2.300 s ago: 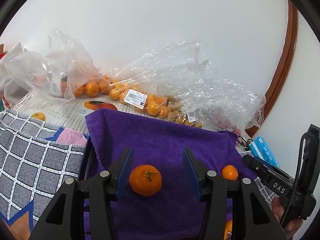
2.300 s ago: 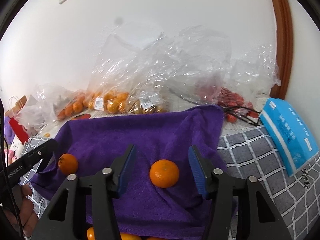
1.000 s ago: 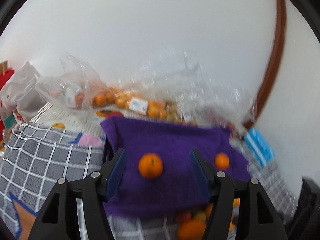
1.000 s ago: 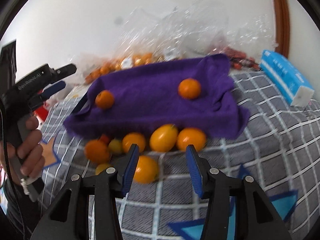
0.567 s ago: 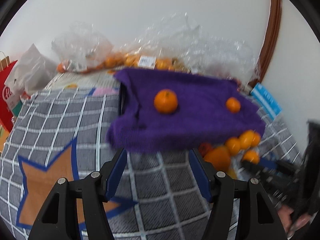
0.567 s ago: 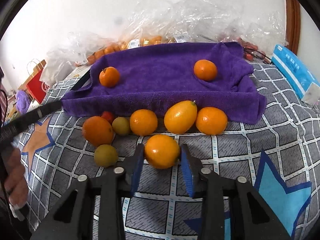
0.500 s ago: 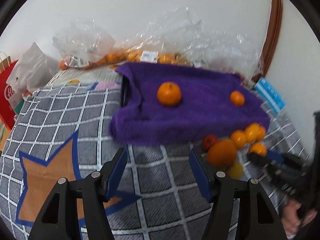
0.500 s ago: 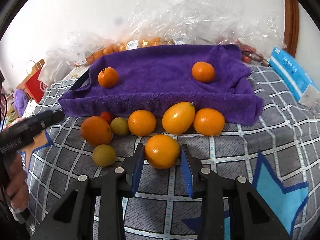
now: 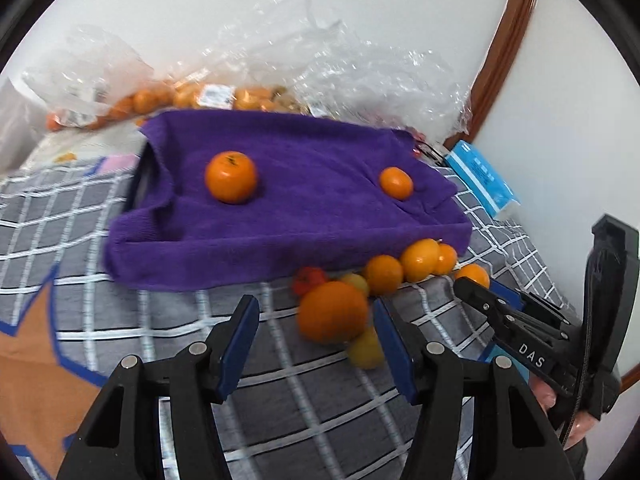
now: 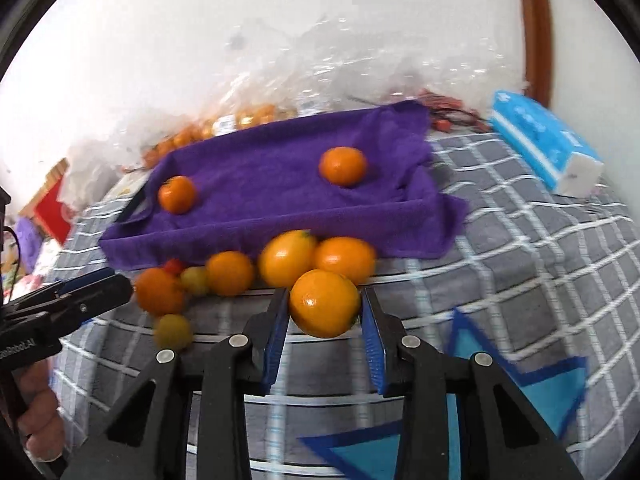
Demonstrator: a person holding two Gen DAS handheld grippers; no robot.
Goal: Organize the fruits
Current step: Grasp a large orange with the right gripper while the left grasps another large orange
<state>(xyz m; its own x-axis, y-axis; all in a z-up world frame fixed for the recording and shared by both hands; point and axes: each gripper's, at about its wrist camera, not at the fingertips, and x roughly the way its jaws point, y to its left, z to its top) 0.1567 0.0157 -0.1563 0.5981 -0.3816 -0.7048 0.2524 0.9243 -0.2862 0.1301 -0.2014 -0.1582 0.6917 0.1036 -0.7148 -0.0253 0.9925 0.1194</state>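
A purple towel [image 9: 300,216] lines a tray and carries two oranges [image 9: 231,177] [image 9: 396,183]. Several loose fruits lie on the checked cloth in front of it. My right gripper [image 10: 324,296] is shut on one orange [image 10: 324,304] at the front of that cluster. My left gripper [image 9: 314,312] hovers at the cluster's left end, jaws closing. A large orange [image 9: 332,312] sits between its fingers near the right one, and the pads do not press on it. A small yellow-green fruit [image 9: 366,350] lies just beside it.
Clear plastic bags [image 9: 340,68] holding more oranges lie against the white wall behind the tray. A blue tissue pack [image 10: 544,144] lies at the right. A hand [image 10: 36,412] holds the left gripper's handle. The grey checked cloth [image 10: 520,260] spreads to the right and front.
Both grippers drew back from the towel, leaving an orange each on it. The right jaws then shut on a loose orange. The left gripper dropped towards the large orange.
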